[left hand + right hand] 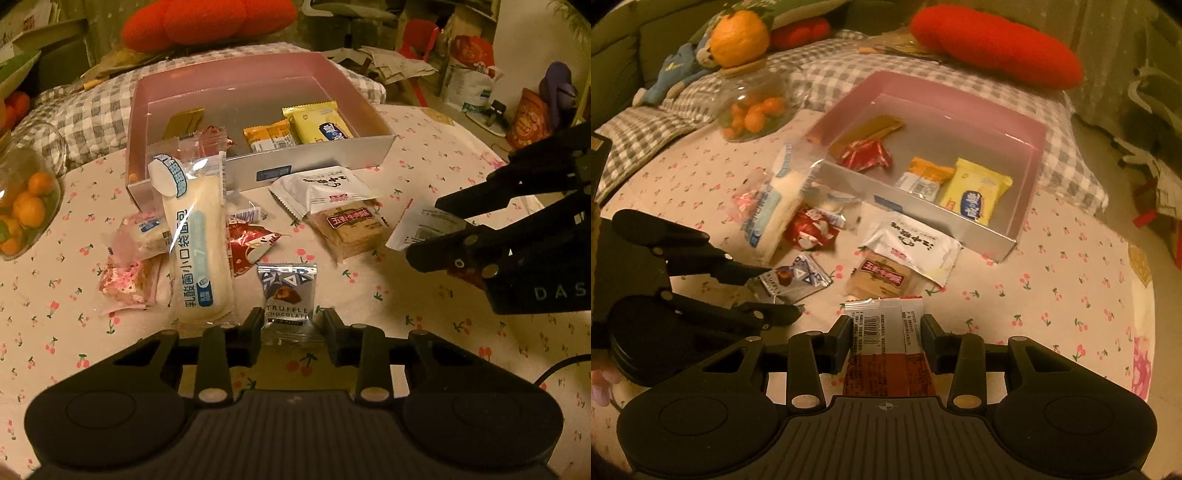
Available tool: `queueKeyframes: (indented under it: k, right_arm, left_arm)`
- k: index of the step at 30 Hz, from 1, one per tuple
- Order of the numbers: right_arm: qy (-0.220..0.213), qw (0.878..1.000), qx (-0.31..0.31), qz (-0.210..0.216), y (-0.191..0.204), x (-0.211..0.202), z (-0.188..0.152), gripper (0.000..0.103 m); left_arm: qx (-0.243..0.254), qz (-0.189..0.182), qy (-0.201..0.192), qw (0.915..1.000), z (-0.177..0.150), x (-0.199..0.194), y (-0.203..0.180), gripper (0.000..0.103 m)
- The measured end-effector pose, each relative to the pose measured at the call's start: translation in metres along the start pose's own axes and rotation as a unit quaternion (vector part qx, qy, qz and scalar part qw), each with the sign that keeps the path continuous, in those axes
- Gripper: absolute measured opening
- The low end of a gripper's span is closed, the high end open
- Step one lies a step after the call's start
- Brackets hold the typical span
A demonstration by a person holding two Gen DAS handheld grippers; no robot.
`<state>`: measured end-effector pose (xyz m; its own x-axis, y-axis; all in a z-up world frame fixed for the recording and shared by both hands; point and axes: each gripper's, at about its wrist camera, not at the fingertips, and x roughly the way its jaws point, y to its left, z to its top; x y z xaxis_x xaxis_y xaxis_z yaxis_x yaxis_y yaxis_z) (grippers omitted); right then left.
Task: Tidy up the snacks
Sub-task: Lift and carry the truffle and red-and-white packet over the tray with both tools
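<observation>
Partly hidden: the red-and-white snack packet [886,343] runs back under the right gripper [886,332], so its lower end cannot be read. That gripper is clenched on the packet, a pad pressed on each side. The left gripper [290,325] straddles the truffle chocolate sachet [287,295], which lies on the cherry-print cloth [424,332]. Its fingers stand close at the sachet's lower corners, but whether they press on it cannot be told.

Count in the pink box [362,99]: four items, namely one gold packet [871,129], one red wrapper [866,155], one orange packet [925,177] and one yellow packet [975,192].

Count on the cloth in front of the box: one long bread bag [199,254] leaning on the box's near corner, one white sachet [325,188] overlapping one brown biscuit pack [349,229], one red-and-white wrapper [251,247], pink-wrapped sweets [129,273] whose number is unclear.

A clear jar [26,206] at the left, cut by the frame, holds small oranges.
</observation>
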<state>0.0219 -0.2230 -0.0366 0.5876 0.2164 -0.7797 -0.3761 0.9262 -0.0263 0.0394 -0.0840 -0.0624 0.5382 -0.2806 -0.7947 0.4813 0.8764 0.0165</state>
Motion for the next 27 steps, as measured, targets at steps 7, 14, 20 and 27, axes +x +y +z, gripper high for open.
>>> queueKeyframes:
  k: [7, 14, 20, 27]
  right_arm:
    - [-0.007, 1.0, -0.005, -0.001, 0.003, -0.005, 0.003, 0.039]
    - [-0.016, 1.0, 0.005, -0.002, 0.0, -0.011, 0.007, 0.039]
    - [-0.027, 1.0, 0.015, -0.003, -0.005, -0.015, 0.016, 0.039]
    - [-0.04, 0.999, 0.031, -0.005, -0.015, -0.016, 0.031, 0.039]
  left_arm:
    - [-0.009, -0.001, -0.009, 0.9999, 0.004, -0.01, 0.003, 0.023]
    - [-0.015, -0.005, -0.025, 0.9996, 0.01, -0.024, 0.005, 0.023]
    - [-0.012, -0.009, -0.043, 0.999, 0.024, -0.033, 0.004, 0.023]
    - [-0.003, -0.006, -0.054, 0.9985, 0.044, -0.039, 0.006, 0.023]
